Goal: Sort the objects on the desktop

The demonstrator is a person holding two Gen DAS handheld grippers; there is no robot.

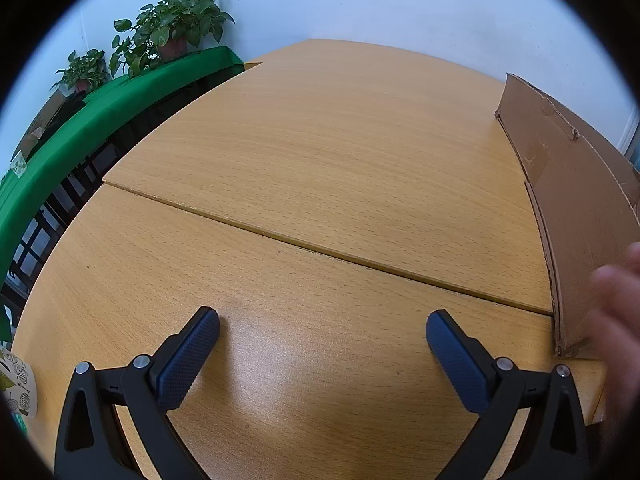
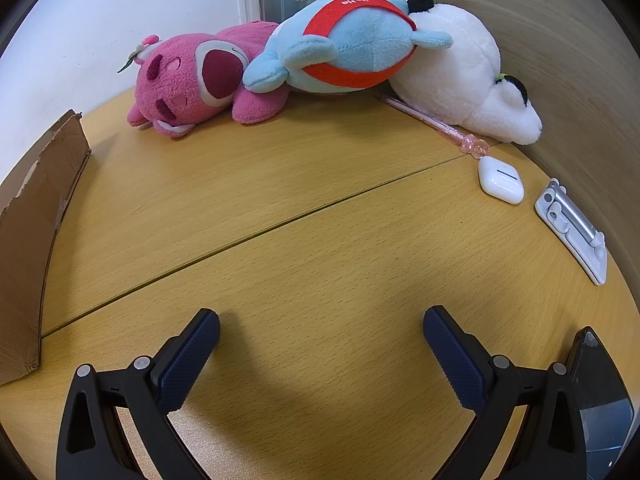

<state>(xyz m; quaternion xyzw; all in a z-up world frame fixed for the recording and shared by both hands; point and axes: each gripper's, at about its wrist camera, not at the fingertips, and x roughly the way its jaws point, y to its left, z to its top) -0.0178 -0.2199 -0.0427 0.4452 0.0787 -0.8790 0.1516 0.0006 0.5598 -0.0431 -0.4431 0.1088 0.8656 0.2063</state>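
Note:
In the right wrist view a pink plush bear [image 2: 188, 80], a blue and red plush [image 2: 352, 40] and a white plush [image 2: 460, 76] lie along the far edge of the wooden table [image 2: 280, 208]. A pink pen [image 2: 432, 124], a white earbud case [image 2: 501, 180] and a white folding stand [image 2: 572, 228] lie at the right. A dark phone [image 2: 600, 392] sits by the right finger. My right gripper [image 2: 321, 336] is open over bare wood. My left gripper [image 1: 322, 336] is open too, above bare table [image 1: 320, 160], holding nothing.
A cardboard box [image 1: 580, 208] stands on the right of the left wrist view, and the cardboard box [image 2: 32, 220] shows at the left of the right wrist view. A blurred hand [image 1: 620, 320] is beside it. Potted plants [image 1: 176, 28] on a green shelf [image 1: 80, 120] lie beyond the table's left edge. A leaf-patterned cup [image 1: 18, 384] sits lower left.

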